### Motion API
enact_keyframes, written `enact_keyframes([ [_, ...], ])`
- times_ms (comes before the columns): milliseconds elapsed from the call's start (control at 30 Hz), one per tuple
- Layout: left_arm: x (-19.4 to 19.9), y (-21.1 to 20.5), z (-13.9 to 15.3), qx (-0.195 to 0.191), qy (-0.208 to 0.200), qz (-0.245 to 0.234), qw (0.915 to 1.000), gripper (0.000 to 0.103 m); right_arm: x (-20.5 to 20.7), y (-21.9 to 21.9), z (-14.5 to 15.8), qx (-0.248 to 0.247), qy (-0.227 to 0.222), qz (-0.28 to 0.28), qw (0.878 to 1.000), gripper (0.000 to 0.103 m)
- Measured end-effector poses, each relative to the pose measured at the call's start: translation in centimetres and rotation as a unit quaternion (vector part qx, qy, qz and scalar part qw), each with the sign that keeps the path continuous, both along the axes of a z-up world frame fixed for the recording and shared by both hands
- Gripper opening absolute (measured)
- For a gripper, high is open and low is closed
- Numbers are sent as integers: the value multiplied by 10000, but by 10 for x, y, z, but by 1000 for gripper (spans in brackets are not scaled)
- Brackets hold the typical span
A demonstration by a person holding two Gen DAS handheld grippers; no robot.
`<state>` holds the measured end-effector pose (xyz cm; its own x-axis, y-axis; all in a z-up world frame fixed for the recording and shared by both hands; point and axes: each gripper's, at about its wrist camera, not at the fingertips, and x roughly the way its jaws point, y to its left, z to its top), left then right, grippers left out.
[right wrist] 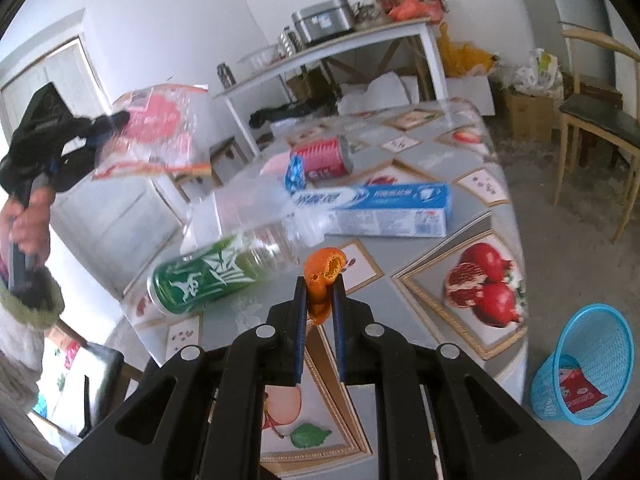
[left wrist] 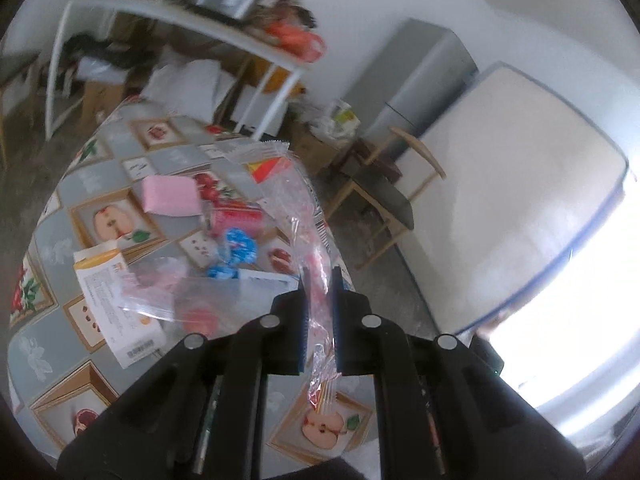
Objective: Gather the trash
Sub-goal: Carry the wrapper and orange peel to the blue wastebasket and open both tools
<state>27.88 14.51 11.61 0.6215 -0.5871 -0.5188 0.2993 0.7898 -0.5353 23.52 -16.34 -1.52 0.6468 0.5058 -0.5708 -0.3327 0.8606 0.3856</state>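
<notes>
My left gripper (left wrist: pixel 319 280) is shut on a clear plastic wrapper (left wrist: pixel 292 200) with red print, lifted above the table; the same wrapper (right wrist: pixel 160 132) shows in the right wrist view, hanging from the left gripper (right wrist: pixel 114 120) at the upper left. My right gripper (right wrist: pixel 320 284) is shut on a piece of orange peel (right wrist: pixel 324 272) held over the table. On the fruit-patterned tablecloth (right wrist: pixel 460 208) lie a green-labelled plastic bottle (right wrist: pixel 224 264), a toothpaste box (right wrist: pixel 380 208) and a red can (right wrist: pixel 324 158). A blue mesh bin (right wrist: pixel 588 364) stands on the floor at the right.
More litter lies on the table: a pink pad (left wrist: pixel 172 196), a white and orange box (left wrist: pixel 116 300), blue wrappers (left wrist: pixel 236 248). A wooden chair (right wrist: pixel 596 120) stands beyond the table, a white side table (right wrist: pixel 328 56) behind. A person's hand (right wrist: pixel 28 220) holds the left gripper.
</notes>
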Motion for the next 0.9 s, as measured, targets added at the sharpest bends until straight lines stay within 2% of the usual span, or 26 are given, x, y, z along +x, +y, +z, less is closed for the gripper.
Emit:
enact_keyframes([
  [200,-15,-66,10,350,-120,-632,9973,8,-21,-43,8,185,-144,-456,9987,12],
  [333,-9,-124,1,459,54,-1159,9922,8,-36,-80,8,254,-188,-882,9956,12],
  [533,4,-212,-17,591,288,-1817,9812,8,-64,-154,3,263,-110,-1756,9840,12],
  [733,24,-320,-55,992,789,-2574,9580,8,-85,-226,-28,262,349,-2656,9631,12],
  [800,33,-362,-75,1194,1045,-2875,9445,8,-88,-252,-45,421,593,-2918,9537,12],
  [900,44,-414,-106,1446,1402,-3094,9294,8,-86,-283,-70,724,935,-3159,9414,12],
])
